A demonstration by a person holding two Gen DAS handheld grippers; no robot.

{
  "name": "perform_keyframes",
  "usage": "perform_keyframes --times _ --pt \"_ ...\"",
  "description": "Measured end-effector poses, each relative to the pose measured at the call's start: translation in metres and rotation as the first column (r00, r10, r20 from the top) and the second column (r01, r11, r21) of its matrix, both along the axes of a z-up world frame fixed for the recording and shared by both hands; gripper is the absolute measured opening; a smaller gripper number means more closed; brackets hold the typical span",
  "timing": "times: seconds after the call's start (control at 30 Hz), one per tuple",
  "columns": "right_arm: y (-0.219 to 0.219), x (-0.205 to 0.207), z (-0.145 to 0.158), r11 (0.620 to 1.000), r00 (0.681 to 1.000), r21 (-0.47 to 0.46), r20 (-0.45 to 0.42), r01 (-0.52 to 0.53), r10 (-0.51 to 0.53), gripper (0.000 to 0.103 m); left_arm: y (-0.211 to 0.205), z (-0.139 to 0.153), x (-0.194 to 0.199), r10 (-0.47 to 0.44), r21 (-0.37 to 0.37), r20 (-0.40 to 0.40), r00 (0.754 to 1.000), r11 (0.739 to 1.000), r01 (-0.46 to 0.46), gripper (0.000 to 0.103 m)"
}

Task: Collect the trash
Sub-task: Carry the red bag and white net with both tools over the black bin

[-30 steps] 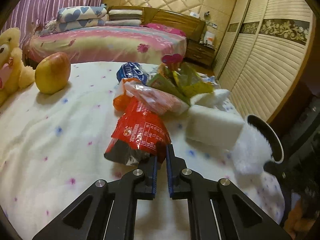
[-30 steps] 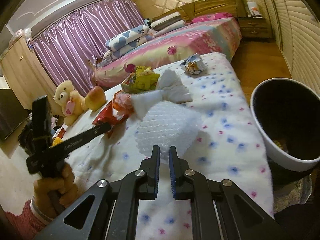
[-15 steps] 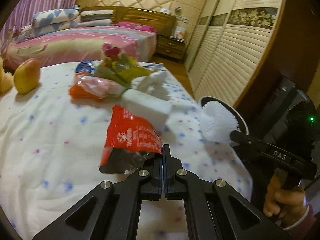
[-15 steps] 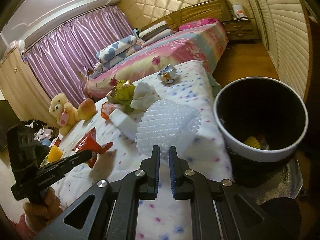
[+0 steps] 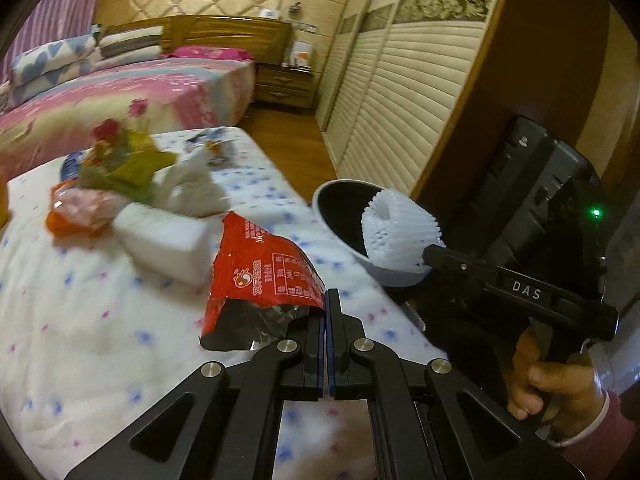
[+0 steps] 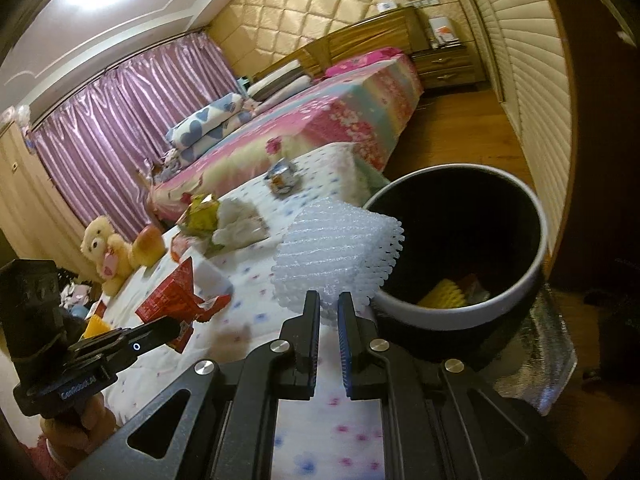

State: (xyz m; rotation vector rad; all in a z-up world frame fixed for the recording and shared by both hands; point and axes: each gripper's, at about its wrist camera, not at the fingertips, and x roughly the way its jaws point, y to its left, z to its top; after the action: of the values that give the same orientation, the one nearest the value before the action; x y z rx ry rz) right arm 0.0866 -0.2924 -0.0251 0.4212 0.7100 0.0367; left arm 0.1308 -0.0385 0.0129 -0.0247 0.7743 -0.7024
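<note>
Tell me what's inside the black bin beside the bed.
In the bin: a yellow ridged piece and a reddish scrap at the bottom. Its near wall and the foam net cover the rest.

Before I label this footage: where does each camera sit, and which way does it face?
Left wrist: rides the left gripper, looking past its red wrapper toward the wardrobe; the right hand shows.
Right wrist: rides the right gripper, facing its foam net and the bin; the left hand shows.
Shared: wrapper, net, bin and each other's gripper.
</note>
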Motion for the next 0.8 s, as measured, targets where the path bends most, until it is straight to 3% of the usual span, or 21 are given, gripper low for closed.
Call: perform_keyframes --times 0.8 --pt "-0.084 0.014 -0.014 0.992 0.99 -0.011 -0.06 0.129 -0.13 0.009 -0.125 -0.026 0.078 -0.138 0.067 -0.019 0.99 0.988 0.139 0.0"
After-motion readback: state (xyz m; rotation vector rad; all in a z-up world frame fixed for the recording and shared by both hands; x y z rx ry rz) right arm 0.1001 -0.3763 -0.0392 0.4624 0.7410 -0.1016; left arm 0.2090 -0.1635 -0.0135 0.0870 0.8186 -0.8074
